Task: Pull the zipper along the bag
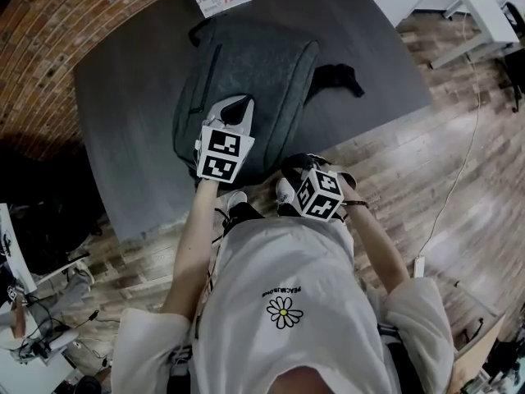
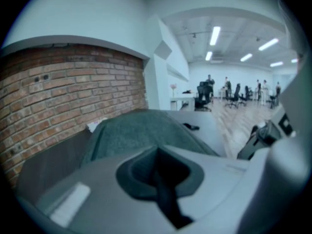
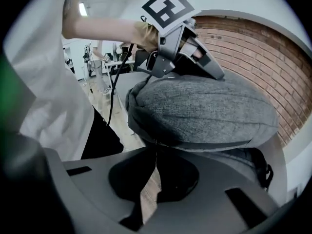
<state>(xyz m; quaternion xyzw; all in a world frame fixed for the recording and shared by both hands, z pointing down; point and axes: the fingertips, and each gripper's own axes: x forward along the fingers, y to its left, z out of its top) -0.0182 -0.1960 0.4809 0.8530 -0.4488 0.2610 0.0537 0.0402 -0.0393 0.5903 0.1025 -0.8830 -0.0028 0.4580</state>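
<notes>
Head view shows a dark table [image 1: 123, 89] with a grey bag [image 1: 262, 64] lying flat on it, one end toward the person. The left gripper [image 1: 243, 105] rests on that near end with its jaws pressed together. No view shows whether any cloth is caught between them, but it looks placed to steady the bag.

The right gripper [image 3: 155, 147] is at the bag's near right corner, its jaws also pressed together. Its tips sit right on the zipper seam [image 3: 219, 139] under the top panel, on what looks like the small pull [image 3: 156, 143].

The bracing and the grasp seem to be in place. Left of the tips the bag's edge gapes in dark folds, and right of them the seam runs on as a thin line round the side. I judge the pull to be near one end of its track, with most of the run left. Which stretch is zipped I cannot tell.
</notes>
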